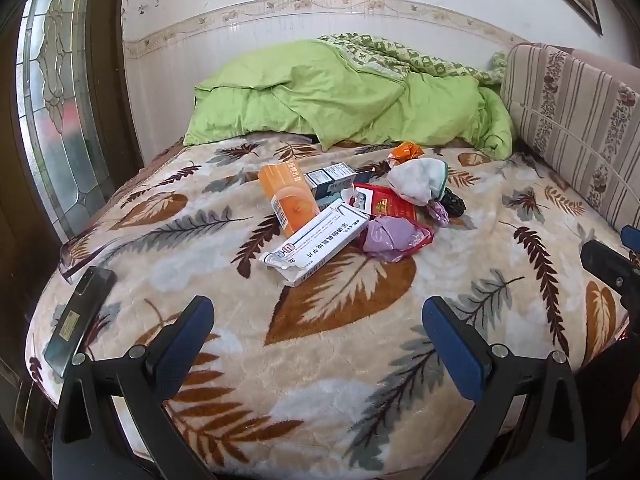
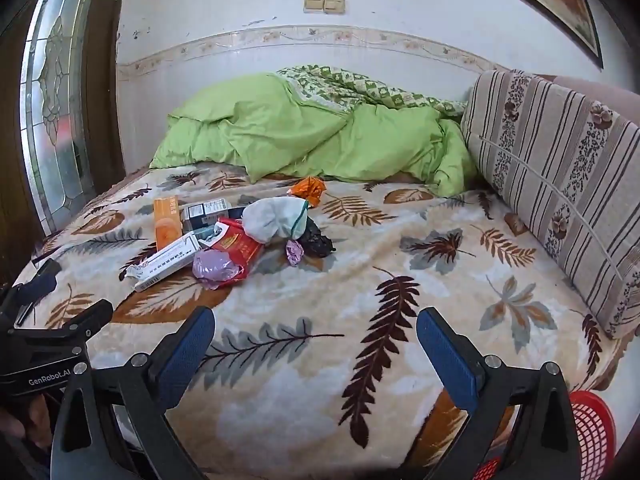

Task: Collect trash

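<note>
We hold our left gripper and right gripper side by side, both tilted downward, jaws spread wide with nothing between them.

Red basket cut off by bottom-right edge of right wrist view; contents can't be seen. Phone partly behind left gripper arm. Small teal box mostly buried under white carton and red packet. Carton print too small to read. Framed picture cropped at top right.
</note>
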A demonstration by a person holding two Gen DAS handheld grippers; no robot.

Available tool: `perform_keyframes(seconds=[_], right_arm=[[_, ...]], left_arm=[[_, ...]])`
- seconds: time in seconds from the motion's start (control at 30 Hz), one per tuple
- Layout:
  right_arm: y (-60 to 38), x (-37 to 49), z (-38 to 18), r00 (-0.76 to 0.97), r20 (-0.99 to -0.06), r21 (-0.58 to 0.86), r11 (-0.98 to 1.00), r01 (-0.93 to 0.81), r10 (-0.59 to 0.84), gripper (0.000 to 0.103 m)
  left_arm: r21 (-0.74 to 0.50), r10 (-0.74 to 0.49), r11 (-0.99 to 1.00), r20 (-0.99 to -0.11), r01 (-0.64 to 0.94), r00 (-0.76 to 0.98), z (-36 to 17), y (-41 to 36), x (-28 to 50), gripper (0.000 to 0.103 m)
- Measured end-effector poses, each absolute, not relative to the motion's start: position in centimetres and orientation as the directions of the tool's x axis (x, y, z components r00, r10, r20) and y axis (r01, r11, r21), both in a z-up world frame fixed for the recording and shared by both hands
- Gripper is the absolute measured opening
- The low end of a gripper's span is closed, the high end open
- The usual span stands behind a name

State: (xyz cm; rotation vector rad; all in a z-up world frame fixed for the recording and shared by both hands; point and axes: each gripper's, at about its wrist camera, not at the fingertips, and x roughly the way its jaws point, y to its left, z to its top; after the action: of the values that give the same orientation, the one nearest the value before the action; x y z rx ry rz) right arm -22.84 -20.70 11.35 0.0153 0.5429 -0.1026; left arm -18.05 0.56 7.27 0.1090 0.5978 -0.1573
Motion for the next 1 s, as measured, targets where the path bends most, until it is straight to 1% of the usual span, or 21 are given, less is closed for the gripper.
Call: perform_keyframes(seconds=[0.03,0.07,0.13,0.5,1.0], right_arm=[[-20.70,-22.99,11.30,0.852,-0.515,-0.012,0.995,0.101,-0.093,0.102],[-20.75,-22.89,11.64,0.838,-0.539,-0.005,0.995,0.101,-0.088,0.102],[-20.84,-22.83,11.50,0.835,-0.541,-0.011,0.994,0.106,-0.095,0.102],[-20.71,-22.85,11.43,0.844,-0.526,-0.017,0.993,0.114,-0.106,0.102],[-20.68,-22.62,11.24,0.830,-0.545,-0.030,0.993,0.117,-0.114,0.102]], left_arm=[[0.058,-0.114,0.982,-0.568,0.178,0.815,7.23,0.56,-18.06,0.103],[0.058,-0.115,0.982,-0.567,0.179,0.815,7.28,0.63,-18.05,0.103],[0.057,-0.116,0.982,-0.568,0.180,0.815,7.29,0.71,-18.02,0.103],[0.053,-0.118,0.982,-0.573,0.181,0.811,7.25,0.78,-17.90,0.103],[0.057,-0.118,0.981,-0.575,0.183,0.810,7.43,0.75,-17.88,0.103]])
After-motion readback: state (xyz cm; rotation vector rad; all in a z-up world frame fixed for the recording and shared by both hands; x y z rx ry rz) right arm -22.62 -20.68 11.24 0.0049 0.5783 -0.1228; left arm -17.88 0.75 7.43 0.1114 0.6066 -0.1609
